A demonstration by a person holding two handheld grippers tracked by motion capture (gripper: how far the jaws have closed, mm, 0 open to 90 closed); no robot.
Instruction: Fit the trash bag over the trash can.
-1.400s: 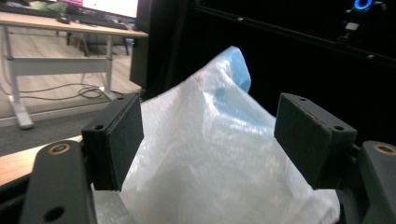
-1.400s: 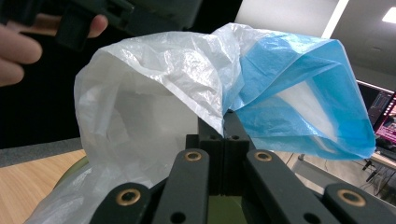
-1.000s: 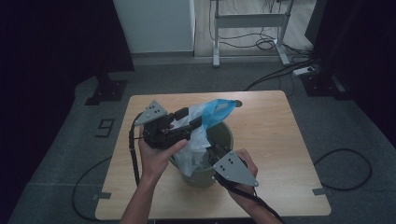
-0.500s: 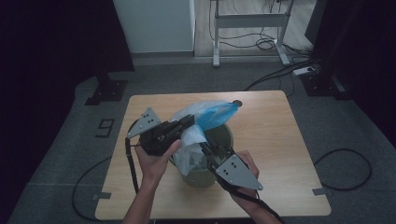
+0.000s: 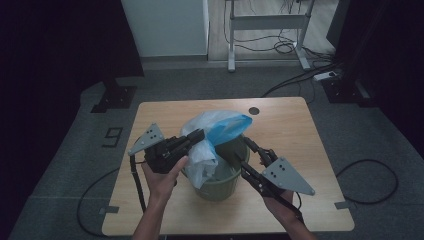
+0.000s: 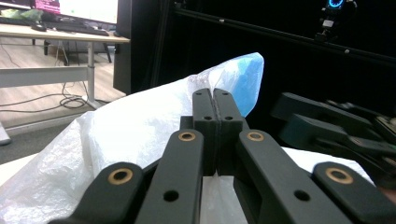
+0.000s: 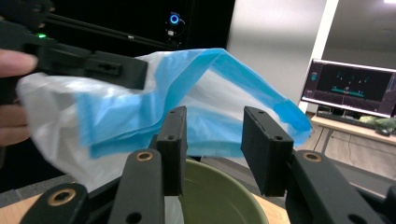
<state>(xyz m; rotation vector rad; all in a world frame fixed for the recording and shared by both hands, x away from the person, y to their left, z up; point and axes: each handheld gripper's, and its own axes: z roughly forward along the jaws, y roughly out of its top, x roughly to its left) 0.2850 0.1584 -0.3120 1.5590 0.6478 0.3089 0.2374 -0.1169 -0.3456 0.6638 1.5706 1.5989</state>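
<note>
Change since earlier frame: the left gripper (image 5: 196, 136) has sunk a little and clamped onto the white and blue bin liner (image 5: 212, 132); the right gripper (image 5: 243, 150) has let go, swung out to the bin's right side, and its jaws have just been opening with nothing between them.
Left fingers: pressed together on a fold of the liner's white plastic, seen plainly in the left gripper view (image 6: 215, 122).
Right fingers: moderately apart and empty in the right gripper view (image 7: 212, 149); the liner's blue band hangs just beyond them.
Where the liner is: bunched above the olive-green waste bin (image 5: 220, 181), its lower part hanging into the bin, its blue edge lifted towards the far side.
Where the bin is: upright near the middle of the wooden table (image 5: 300, 130).
Step in hand: likely opening the liner's mouth to fit it over the rim.
Doing it well: keep the left pinch steady, and bring the right jaws onto a single layer of the blue hem opposite the left grip, not the bunched fold.
High view adds: both hands, the bin's place on the table.
Right gripper view adds: the bin's inner rim (image 7: 219, 196) under the liner and the left gripper's hold from the far side (image 7: 100, 67).
</note>
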